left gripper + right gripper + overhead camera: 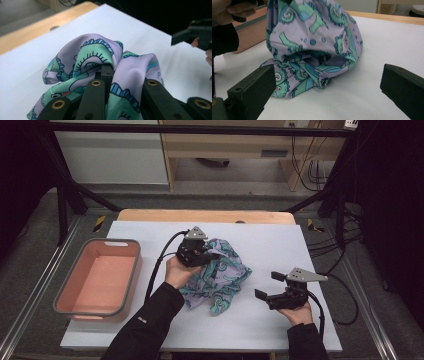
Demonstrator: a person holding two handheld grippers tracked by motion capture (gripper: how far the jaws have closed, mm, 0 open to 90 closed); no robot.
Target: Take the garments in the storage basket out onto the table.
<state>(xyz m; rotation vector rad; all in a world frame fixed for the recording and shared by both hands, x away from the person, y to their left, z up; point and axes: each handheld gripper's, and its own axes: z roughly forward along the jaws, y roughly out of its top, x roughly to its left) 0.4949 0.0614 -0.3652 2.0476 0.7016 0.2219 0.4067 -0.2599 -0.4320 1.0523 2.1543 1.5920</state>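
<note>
The left gripper [209,255] was clamped on a bunched patterned cloth [222,277] at frame centre, lifting its top while the rest lay on the white table [280,330]. The right gripper [266,286], jaws apart, waited lower right. The slippery fabric could slide out before reaching the pink bin [70,292] at left.

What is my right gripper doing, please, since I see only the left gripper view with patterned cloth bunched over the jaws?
Observer: The right gripper hangs with its jaws wide apart, nothing between them.
Operator: Is it touching the cloth?
Observer: No; bare white table lies between it and the cloth.
Operator: Is the whole cloth lifted?
Observer: No; the left gripper lifts the top, and the lower folds lie on the table.
Operator: Anything else nearby?
Observer: A pink bin stands left of the cloth.
</note>
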